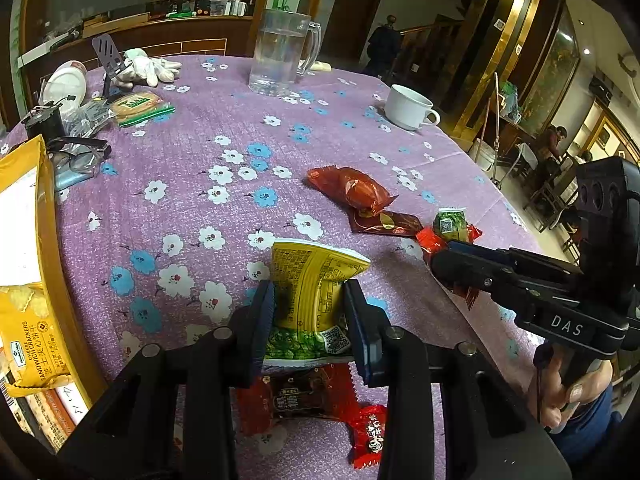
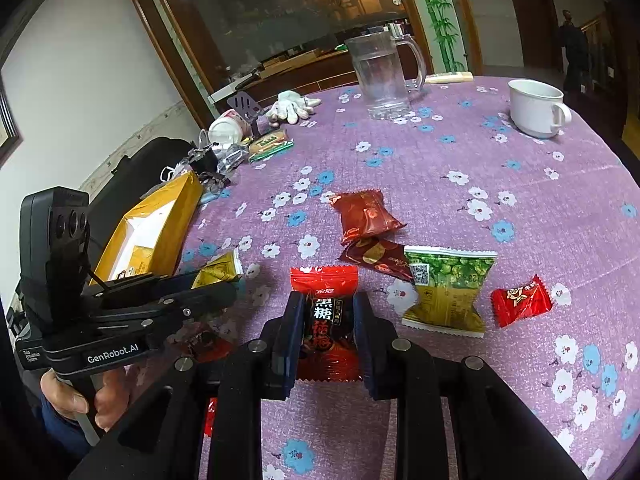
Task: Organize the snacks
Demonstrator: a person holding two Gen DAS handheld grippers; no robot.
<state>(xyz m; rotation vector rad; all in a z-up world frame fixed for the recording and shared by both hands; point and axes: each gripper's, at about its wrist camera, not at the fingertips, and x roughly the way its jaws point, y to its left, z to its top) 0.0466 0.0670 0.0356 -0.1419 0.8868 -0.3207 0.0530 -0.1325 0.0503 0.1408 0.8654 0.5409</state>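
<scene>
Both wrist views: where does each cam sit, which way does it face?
Left wrist: sits on the left gripper, faces across the table toward the glass mug; gripper clamps a yellow-green snack packet; right gripper enters from the right.
Right wrist: sits on the right gripper, same heading; clamps a red candy packet; left gripper at left.
Shared: mug, white cup, yellow box.

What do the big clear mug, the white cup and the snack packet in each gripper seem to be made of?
Clear mug: glass or clear plastic; see-through with a glossy handle.
White cup: probably glazed ceramic; opaque, smooth, thick rim.
Yellow-green packet in the left gripper: thin printed plastic film; creased, pinched inward.
Red-black packet in the right gripper: glossy film; serrated edges, bright highlights.
</scene>
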